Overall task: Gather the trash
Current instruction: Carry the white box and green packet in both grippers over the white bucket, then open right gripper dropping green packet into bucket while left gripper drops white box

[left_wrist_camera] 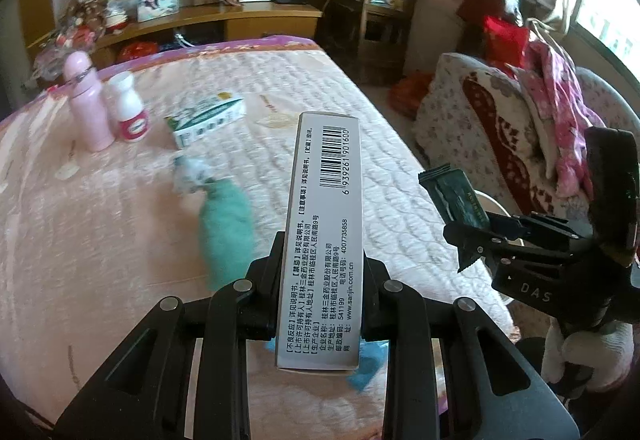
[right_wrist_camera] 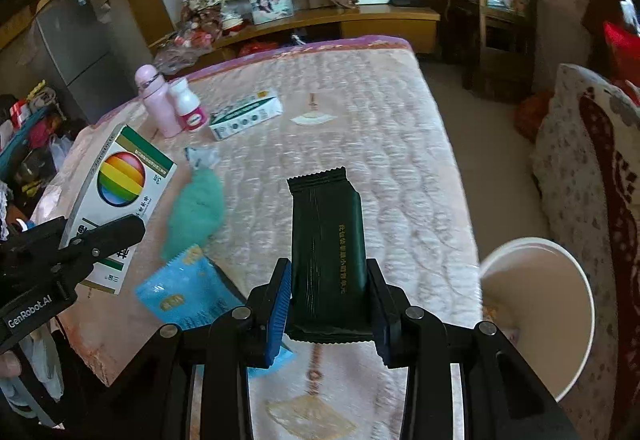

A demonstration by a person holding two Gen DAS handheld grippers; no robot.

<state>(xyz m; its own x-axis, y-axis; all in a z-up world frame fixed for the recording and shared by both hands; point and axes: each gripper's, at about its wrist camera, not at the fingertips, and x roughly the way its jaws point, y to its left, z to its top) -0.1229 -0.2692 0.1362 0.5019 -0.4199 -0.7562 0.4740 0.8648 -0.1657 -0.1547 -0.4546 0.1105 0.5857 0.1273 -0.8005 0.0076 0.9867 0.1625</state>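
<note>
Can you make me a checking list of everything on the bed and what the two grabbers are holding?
Surface: pink quilted bed, mostly bare.
Job's things: medicine box and dark green snack wrapper, both held; blue wrapper lying on bed; white bin beside bed.
Clutter: pink bottle, white bottle, green-white box, teal cloth.
Grippers: left gripper fingers shut on box; right gripper fingers shut on wrapper.
Cables: nothing seen.
Surroundings: wooden shelf, patterned armchair.
</note>
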